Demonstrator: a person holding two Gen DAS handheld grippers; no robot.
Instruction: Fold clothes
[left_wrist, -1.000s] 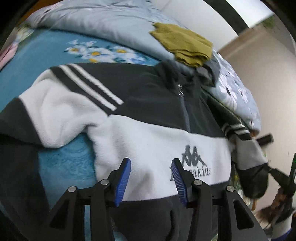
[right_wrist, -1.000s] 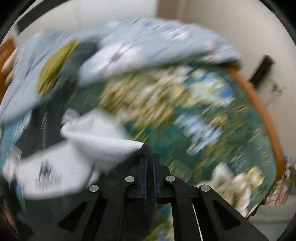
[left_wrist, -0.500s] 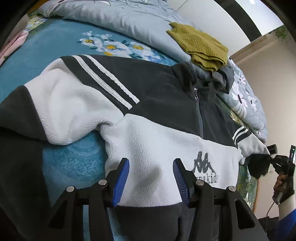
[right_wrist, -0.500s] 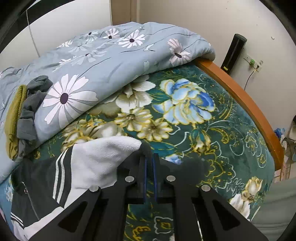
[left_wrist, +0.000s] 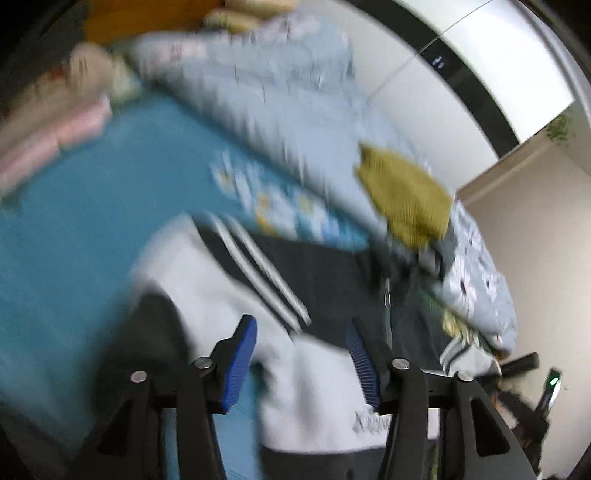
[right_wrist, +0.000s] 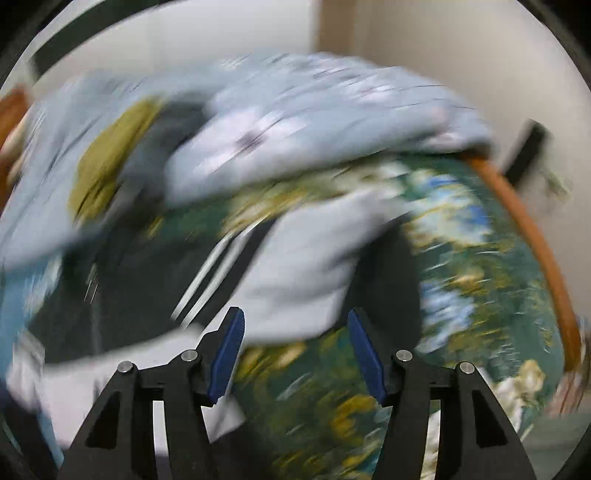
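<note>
A black and white fleece jacket (left_wrist: 314, 373) with white stripes lies spread on the bed, front up. In the left wrist view my left gripper (left_wrist: 301, 363) hovers above its left shoulder and sleeve, jaws opening, nothing between the blue pads. In the right wrist view the jacket's other white sleeve (right_wrist: 310, 258) lies loose on the green floral blanket (right_wrist: 461, 295). My right gripper (right_wrist: 295, 350) is just short of that sleeve, jaws opening, pads apart and empty. Both views are blurred by motion.
A folded olive knit garment (left_wrist: 406, 195) rests on the grey floral duvet (left_wrist: 280, 88) bunched along the far side. Pink fabric (left_wrist: 55, 136) lies at the far left. The bed's orange wooden rim (right_wrist: 532, 236) runs along the right, with a wall behind.
My right gripper has let go of the white sleeve, opened and drawn back from it. My left gripper has opened wider and swung up and left over the jacket's shoulder.
</note>
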